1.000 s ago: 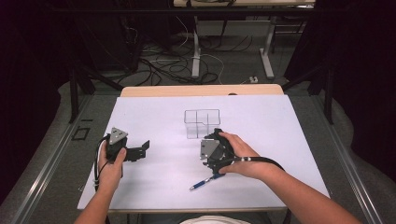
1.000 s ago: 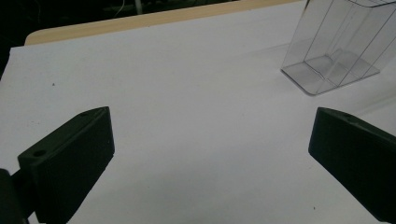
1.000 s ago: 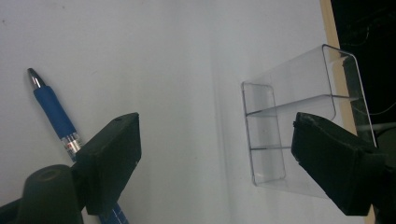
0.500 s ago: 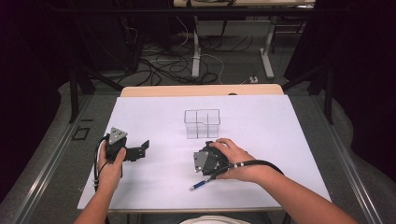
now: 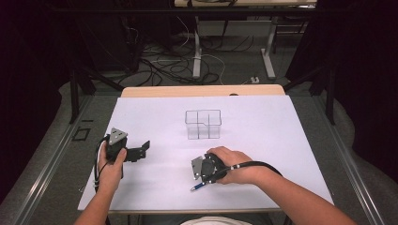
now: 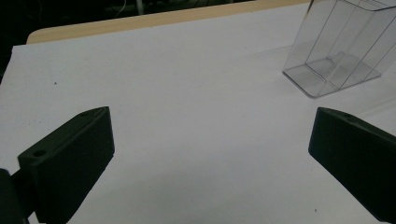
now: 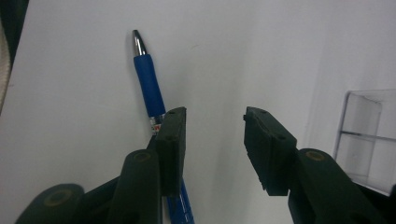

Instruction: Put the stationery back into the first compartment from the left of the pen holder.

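Observation:
A blue pen with a silver tip lies on the white table sheet, near the front edge in the high view. My right gripper hangs low over it. Its jaws have just been closing and still stand apart, with bare sheet between them. The pen runs under the left jaw, partly hidden by it. In the high view a hand holds the right gripper pointing down. My left gripper rests at the table's left, jaws wide open on nothing. A clear divided box stands at mid-table.
The clear box shows at the upper right of the left gripper view and at the right edge of the right gripper view. A wooden strip borders the table's far side, with cables on the floor beyond.
The right hand has moved from beside the clear box toward the front edge and down over the pen. The left hand has kept still.

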A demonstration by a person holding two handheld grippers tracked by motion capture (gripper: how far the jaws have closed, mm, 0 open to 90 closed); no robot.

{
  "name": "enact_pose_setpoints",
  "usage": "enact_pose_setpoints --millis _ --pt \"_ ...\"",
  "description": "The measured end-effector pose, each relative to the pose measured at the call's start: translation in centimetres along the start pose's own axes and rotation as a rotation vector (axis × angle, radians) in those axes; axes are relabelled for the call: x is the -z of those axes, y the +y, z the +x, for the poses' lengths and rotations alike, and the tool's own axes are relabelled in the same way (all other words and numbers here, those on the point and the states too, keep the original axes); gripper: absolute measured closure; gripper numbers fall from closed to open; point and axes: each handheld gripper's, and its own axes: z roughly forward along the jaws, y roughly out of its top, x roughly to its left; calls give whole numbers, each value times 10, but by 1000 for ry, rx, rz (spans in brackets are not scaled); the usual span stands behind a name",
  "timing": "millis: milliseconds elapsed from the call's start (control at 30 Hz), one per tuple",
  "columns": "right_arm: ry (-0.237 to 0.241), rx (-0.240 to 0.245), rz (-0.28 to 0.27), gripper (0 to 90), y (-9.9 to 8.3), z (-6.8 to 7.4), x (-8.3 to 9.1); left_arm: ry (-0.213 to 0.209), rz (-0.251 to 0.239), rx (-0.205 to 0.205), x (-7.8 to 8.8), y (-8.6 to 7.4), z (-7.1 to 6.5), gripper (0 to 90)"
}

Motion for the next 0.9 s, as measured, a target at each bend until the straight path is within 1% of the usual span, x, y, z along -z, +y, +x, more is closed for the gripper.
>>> enact_pose_setpoints --millis 33,67,133,200,233,267,300,333,400,433,467,500,533,567,600,733,767,800,833,867,900 --pt "5 4 6 618 0 1 -1 0 2 -1 0 0 0 0" --pt "21 -4 6 626 0 2 -2 1 -1 1 0 0 0 0" --pt "46 13 17 648 0 3 -3 0 0 1 0 0 0 0" --pt "60 29 32 664 -1 3 -5 1 0 2 0 0 0 0" --pt "69 25 30 667 -1 4 -6 1 1 2 0 0 0 0" --pt "75 33 40 673 -1 5 -6 1 1 2 0 0 0 0" --pt "75 21 32 681 -1 7 -7 1 1 2 0 0 0 0" --pt "100 36 49 688 -1 6 -7 1 1 2 0 0 1 0" --pt "98 41 35 698 -1 7 -9 0 1 2 0 0 1 0" --pt "121 59 65 699 0 6 -8 0 0 2 0 0 0 0" --pt "70 54 26 699 -2 9 -12 -1 2 2 0 0 1 0" --pt "83 51 34 700 -1 9 -12 -1 2 2 0 0 1 0" --pt "134 71 79 700 0 7 -10 -1 2 2 0 0 1 0" --pt "112 62 53 701 -1 9 -12 0 1 1 0 0 1 0" --pt "111 79 63 701 -1 9 -13 0 1 2 0 0 1 0" --pt "118 97 63 710 -2 11 -15 0 0 3 0 0 1 0" --pt "121 95 74 711 -2 11 -15 1 0 2 0 0 1 0" --pt "129 108 80 712 -2 10 -16 1 -1 2 0 0 1 0" --pt "132 106 78 713 -3 11 -16 1 -1 3 0 0 1 0" --pt "117 99 67 714 -3 12 -17 2 -1 3 0 0 1 0" --pt "141 106 85 715 -3 11 -17 2 -1 3 0 0 1 0"
